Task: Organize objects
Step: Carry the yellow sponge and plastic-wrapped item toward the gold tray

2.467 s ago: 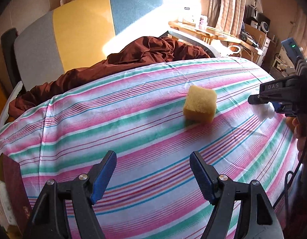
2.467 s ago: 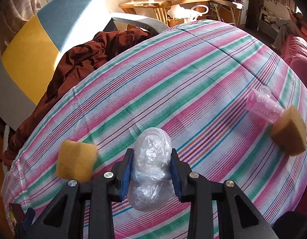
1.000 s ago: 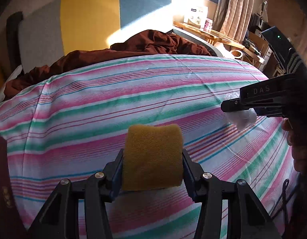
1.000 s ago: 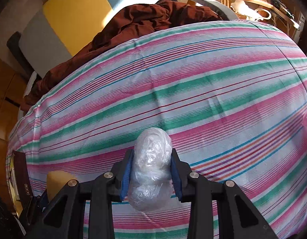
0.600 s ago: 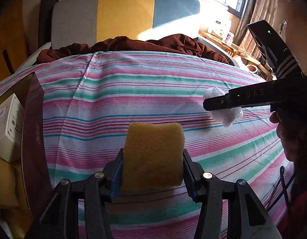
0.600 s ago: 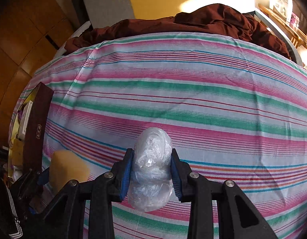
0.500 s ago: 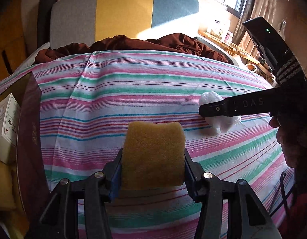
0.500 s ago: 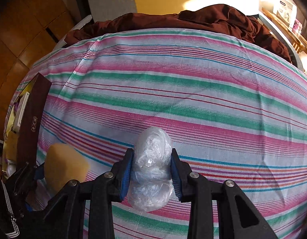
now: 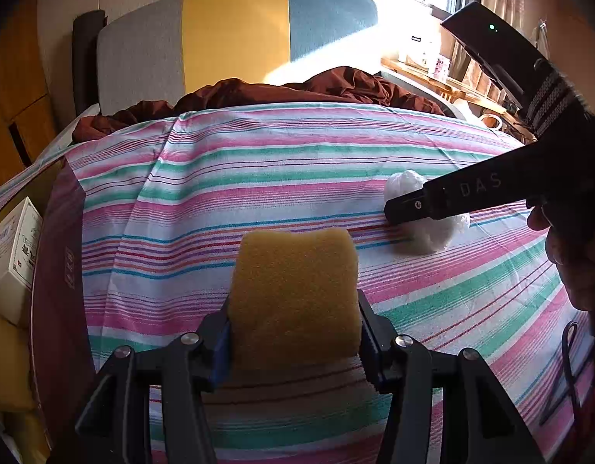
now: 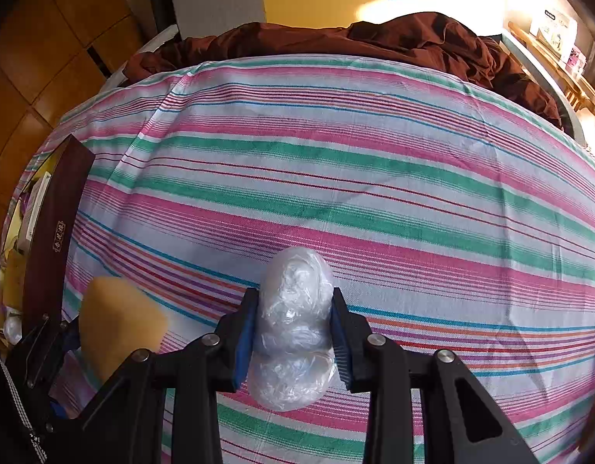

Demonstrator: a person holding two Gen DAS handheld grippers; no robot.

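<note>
Carrying both loads toward the maroon box (image 9: 58, 290), I have the left gripper (image 9: 293, 324) clamped on the yellow sponge (image 9: 293, 294), nearest it, and the right gripper (image 10: 293, 328) squeezing the plastic wad (image 10: 293, 324) farther off; neither is placed yet.

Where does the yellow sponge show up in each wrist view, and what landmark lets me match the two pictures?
Left wrist view: the yellow sponge sits lower centre, clamped in the left gripper.
Right wrist view: the sponge is at lower left, held above the striped sheet.
Shared landmark: the dark red box at the left edge of the bed, also seen at left in the right wrist view.
</note>
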